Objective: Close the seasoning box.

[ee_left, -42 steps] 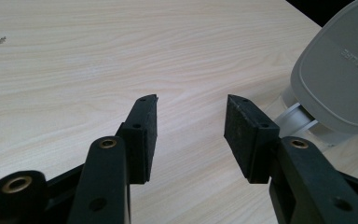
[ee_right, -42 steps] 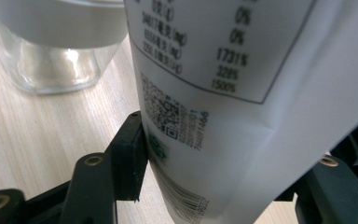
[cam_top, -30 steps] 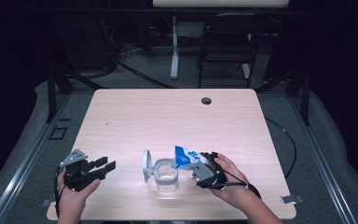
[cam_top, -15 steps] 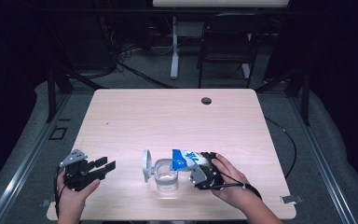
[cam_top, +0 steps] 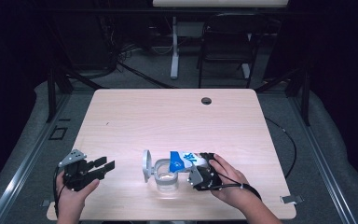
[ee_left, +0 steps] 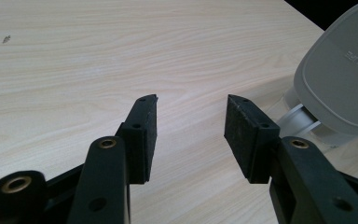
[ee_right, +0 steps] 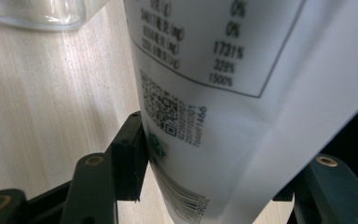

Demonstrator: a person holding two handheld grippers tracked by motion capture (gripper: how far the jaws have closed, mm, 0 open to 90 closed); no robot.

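White-and-blue pouch sits lower centre of frame, tipped over the clear jar with its grey lid flipped open — my right claw grips the pouch. Left claw, lower left, gapes empty over the counter.

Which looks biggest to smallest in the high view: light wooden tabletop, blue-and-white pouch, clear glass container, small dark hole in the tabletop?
1. Light wooden tabletop.
2. and 3. Blue-and-white pouch, clamped in the right gripper, and clear glass container with its raised grey lid: similar, and they overlap, so unranked.
4. Small dark hole, farther from the camera but plainly smallest.
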